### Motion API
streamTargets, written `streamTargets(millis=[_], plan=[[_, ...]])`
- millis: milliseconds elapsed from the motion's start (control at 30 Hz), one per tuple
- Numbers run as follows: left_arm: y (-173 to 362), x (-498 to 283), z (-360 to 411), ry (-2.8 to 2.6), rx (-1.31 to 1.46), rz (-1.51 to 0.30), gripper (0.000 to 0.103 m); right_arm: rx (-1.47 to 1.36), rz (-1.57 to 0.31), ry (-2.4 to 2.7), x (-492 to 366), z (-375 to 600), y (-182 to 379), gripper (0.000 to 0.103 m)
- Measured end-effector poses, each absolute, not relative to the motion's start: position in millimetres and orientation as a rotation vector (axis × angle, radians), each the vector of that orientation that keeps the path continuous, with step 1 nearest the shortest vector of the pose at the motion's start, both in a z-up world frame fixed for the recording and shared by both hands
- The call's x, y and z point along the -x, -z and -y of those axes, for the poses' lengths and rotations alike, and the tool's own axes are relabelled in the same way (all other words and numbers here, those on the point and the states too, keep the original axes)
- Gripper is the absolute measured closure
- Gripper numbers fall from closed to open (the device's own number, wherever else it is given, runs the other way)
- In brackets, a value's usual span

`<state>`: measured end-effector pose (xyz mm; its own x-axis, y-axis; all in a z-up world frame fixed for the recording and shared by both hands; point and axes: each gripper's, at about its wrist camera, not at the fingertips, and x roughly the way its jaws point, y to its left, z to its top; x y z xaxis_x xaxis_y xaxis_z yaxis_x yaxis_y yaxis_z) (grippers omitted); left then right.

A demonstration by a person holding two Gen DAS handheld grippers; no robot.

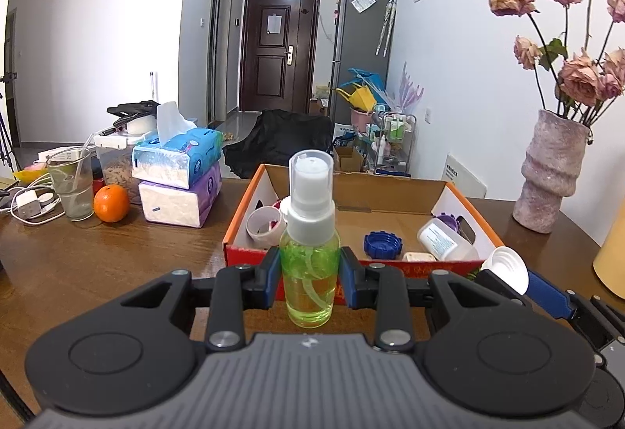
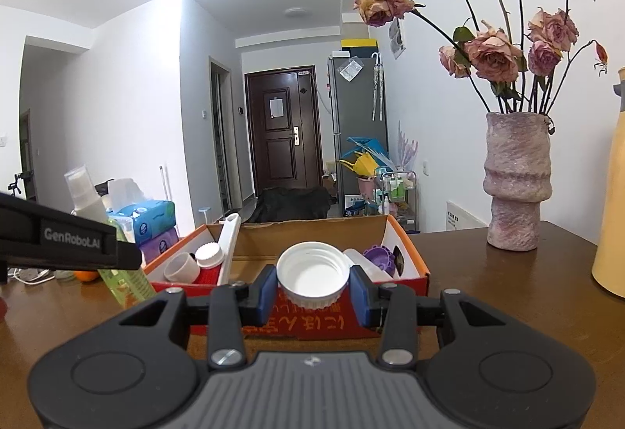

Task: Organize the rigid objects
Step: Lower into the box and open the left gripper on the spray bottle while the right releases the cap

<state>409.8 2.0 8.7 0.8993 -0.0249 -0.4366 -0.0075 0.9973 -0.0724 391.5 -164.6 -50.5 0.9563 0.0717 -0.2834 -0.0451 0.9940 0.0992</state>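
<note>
In front of the left wrist camera, the left gripper (image 1: 310, 273) clamps a green spray bottle (image 1: 310, 257) upright, just short of the cardboard box (image 1: 351, 212) on the wooden table (image 1: 117, 261). The box holds a blue lid (image 1: 383, 244) and a white bottle (image 1: 445, 239).

In the right wrist view, the right gripper (image 2: 312, 286) grips a white cap (image 2: 312, 275), hollow side facing the camera, just before the same box. A vase (image 2: 515, 179) stands well to the right.
</note>
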Motion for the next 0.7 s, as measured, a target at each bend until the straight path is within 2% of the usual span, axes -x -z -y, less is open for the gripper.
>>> streamTargets(millis=[700], plan=[[-13,-473,-10,-0.028,0.096,-0.422,0.071,-0.075,-0.277,-0.069,-460,164,56,0.064]])
